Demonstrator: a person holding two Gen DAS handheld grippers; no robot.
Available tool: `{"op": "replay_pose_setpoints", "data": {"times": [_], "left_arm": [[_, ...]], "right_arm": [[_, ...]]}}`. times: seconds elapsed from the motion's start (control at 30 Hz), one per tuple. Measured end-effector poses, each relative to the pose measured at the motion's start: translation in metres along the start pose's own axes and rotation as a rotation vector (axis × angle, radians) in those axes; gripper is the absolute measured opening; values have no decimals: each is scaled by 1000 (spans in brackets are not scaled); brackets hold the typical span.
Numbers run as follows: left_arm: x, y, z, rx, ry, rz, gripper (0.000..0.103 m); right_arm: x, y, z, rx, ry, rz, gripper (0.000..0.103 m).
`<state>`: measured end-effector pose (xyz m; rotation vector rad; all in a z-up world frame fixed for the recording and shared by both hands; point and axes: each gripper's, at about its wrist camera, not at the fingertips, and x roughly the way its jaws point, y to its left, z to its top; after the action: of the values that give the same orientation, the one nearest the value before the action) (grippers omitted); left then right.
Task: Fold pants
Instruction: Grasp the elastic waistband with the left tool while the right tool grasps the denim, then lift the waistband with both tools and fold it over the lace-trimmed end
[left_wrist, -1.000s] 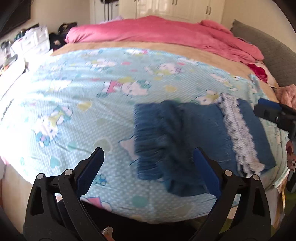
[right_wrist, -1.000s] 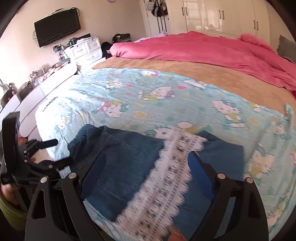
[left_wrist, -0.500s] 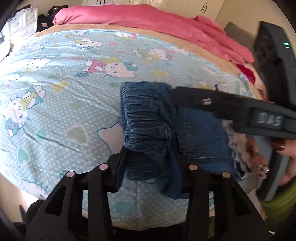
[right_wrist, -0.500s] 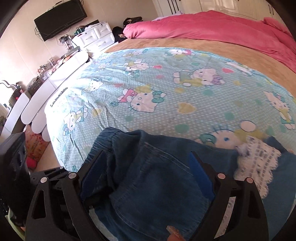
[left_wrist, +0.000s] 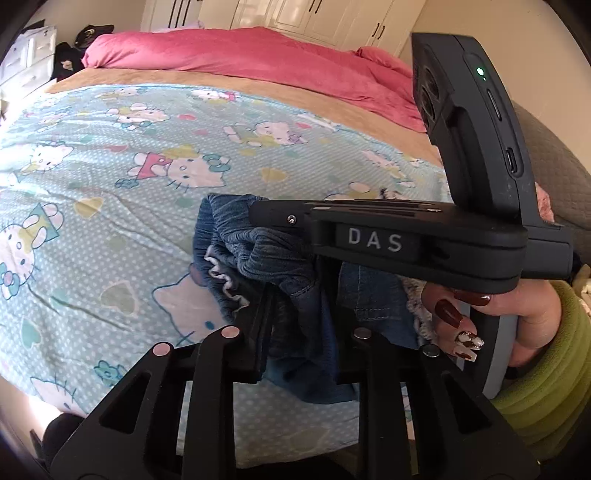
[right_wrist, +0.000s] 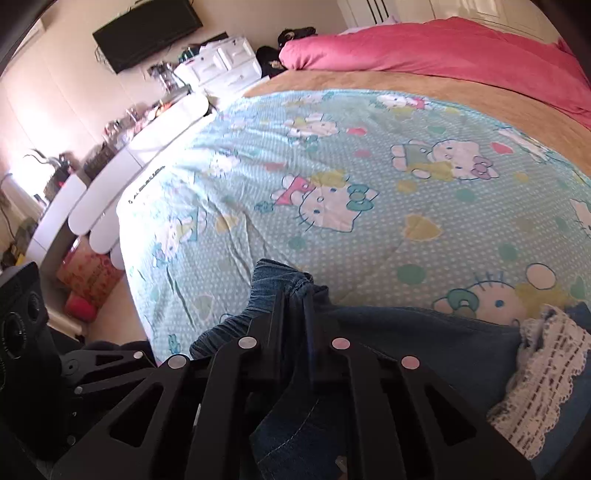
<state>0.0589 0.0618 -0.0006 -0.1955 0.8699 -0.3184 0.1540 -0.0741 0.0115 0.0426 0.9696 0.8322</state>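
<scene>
Across the near part of the bed, on a blue cartoon-print sheet (left_wrist: 110, 206), lie the denim pants (left_wrist: 369, 291), partly folded, with a band of white lace trim (right_wrist: 535, 387) off to the right. Both grippers are at the gathered waistband end: the left gripper (left_wrist: 299, 317) has its jaws drawn close on a bunch of denim, and the right gripper (right_wrist: 295, 317), just beside it, is likewise pinched tight on the elastic waist. Judging by this, a fold is in hand; the next move likely calls for lifting both together and carrying the waist over toward the lace end, keeping edges level.
</scene>
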Motion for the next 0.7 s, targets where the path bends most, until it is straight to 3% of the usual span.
{"op": "replay_pose_setpoints", "data": {"times": [0.33, 0.57, 0.7], "left_arm": [[7, -76, 20, 145, 1, -62, 15], [31, -136, 25, 237, 54, -115, 15], [54, -171, 24, 277, 104, -189, 15]], "right_arm": [[-92, -55, -13, 105, -163, -26, 8], [-135, -103, -42, 182, -211, -103, 8], [-150, -128, -64, 230, -220, -165, 8]]}}
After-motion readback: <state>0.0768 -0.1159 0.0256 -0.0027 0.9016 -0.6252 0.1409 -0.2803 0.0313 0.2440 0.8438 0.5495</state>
